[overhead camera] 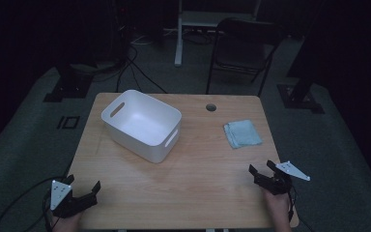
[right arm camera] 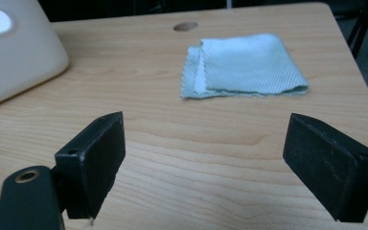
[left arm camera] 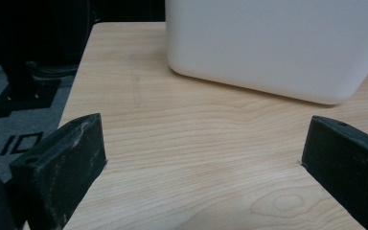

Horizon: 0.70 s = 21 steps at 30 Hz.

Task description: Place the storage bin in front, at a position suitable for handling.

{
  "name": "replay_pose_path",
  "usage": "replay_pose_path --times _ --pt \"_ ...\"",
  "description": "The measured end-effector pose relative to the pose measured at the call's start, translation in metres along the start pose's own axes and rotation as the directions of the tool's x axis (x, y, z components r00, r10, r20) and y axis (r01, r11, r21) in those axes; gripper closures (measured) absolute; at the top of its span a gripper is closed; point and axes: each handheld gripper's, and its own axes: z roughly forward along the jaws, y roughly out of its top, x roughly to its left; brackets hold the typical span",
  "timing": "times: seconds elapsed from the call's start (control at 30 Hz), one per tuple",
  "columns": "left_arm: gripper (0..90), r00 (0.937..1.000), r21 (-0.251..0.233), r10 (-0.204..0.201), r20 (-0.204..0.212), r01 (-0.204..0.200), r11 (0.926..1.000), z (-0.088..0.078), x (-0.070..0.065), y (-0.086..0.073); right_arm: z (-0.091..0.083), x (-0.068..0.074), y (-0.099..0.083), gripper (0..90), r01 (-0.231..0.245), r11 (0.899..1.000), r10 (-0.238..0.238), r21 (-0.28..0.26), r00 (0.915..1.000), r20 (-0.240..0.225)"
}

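Note:
A white plastic bin [overhead camera: 142,124] with handle slots stands empty on the left half of the wooden table [overhead camera: 193,193]. A folded light-blue cloth [overhead camera: 242,134] lies flat toward the right edge. My left gripper [overhead camera: 83,185] rests at the near left corner, open, with bare wood between its jaws; the bin's wall [left arm camera: 278,45] rises straight ahead of it. At the near right, my right gripper [overhead camera: 262,167] is open too and holds nothing. The cloth [right arm camera: 244,65] lies ahead of it, well beyond its jaws, and the bin's corner [right arm camera: 14,57] is at the left.
A round cable hole [overhead camera: 211,107] pierces the table near its far edge. Beyond the table stand a dark folding chair [overhead camera: 244,48] and a white frame leg [overhead camera: 178,34]. Cables [overhead camera: 130,67] trail across the grey floor at the back left.

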Motion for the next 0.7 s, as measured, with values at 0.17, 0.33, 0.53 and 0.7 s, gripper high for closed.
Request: replay_pose_path --times 0.17,0.33,0.53,0.7 --pt "1.4 1.0000 0.008 -0.001 -0.005 0.001 1.0000 0.000 0.000 0.000 0.007 -0.003 0.000 15.1 -0.013 1.000 0.013 0.021 0.9999 0.003" --pt "1.4 1.0000 0.018 -0.005 0.003 0.005 0.9998 0.001 -0.001 0.000 0.014 0.002 0.010 15.3 0.000 1.000 0.000 0.026 0.9999 -0.012" --pt "1.4 0.9999 0.033 -0.005 0.013 0.004 0.9994 0.002 -0.002 0.000 0.026 0.014 0.021 15.3 0.018 0.999 -0.016 0.039 0.9985 -0.052" --pt "1.4 0.9994 0.035 -0.004 0.033 0.003 0.9994 0.003 -0.003 0.000 0.037 0.020 0.028 15.3 0.015 0.999 -0.011 0.049 0.9963 -0.085"
